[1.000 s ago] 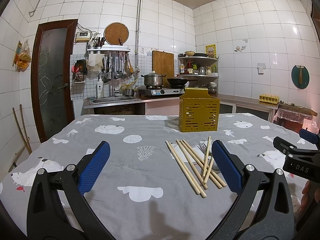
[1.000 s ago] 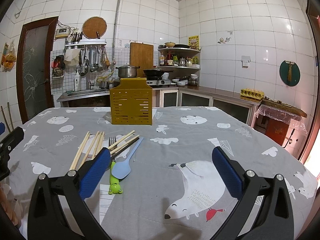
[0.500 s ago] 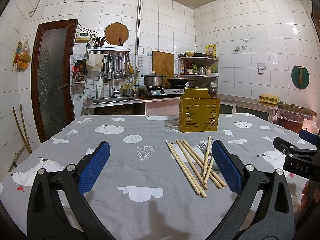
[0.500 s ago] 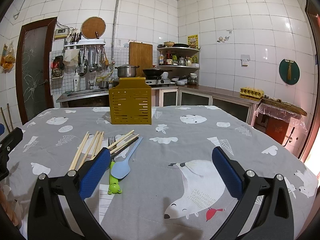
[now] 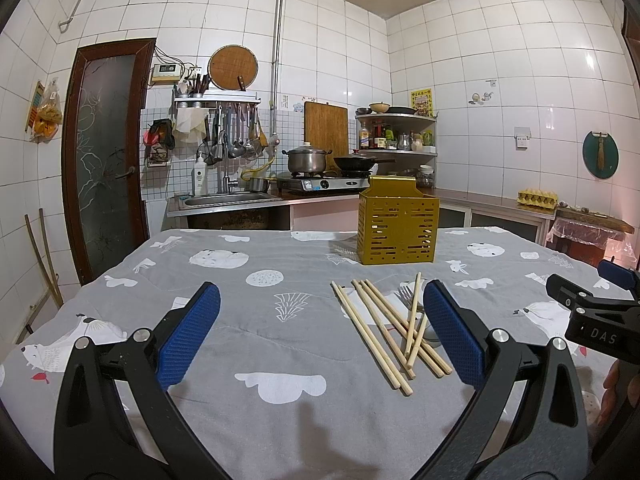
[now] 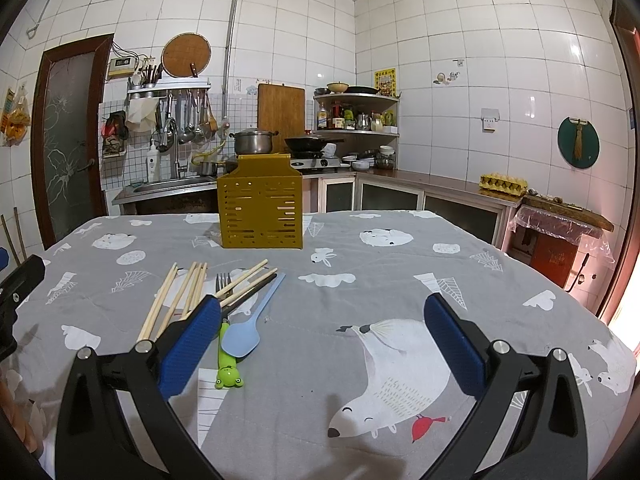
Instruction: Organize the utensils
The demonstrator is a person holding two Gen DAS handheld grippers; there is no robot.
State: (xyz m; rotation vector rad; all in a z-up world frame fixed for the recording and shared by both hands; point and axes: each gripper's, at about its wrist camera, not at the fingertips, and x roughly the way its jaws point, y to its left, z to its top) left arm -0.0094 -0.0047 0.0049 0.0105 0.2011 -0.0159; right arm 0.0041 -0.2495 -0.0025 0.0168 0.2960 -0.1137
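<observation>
A yellow slotted utensil holder (image 5: 397, 226) (image 6: 260, 213) stands upright at the far middle of the table. Several wooden chopsticks (image 5: 376, 330) (image 6: 176, 298) lie loose in front of it, with a metal fork (image 5: 407, 296) (image 6: 223, 282), a blue spatula (image 6: 246, 330) and a green frog-handled utensil (image 6: 228, 372) among them. My left gripper (image 5: 320, 332) is open and empty, low over the cloth, with the chopsticks by its right finger. My right gripper (image 6: 320, 340) is open and empty, with the utensils by its left finger.
The table carries a grey cloth (image 5: 260, 336) with white animal prints. Its right edge (image 6: 592, 312) drops off towards a red stool. Behind the table are a sink counter (image 5: 224, 202), a stove with a pot (image 5: 306, 160) and corner shelves. The right gripper shows at the right edge of the left wrist view (image 5: 592, 312).
</observation>
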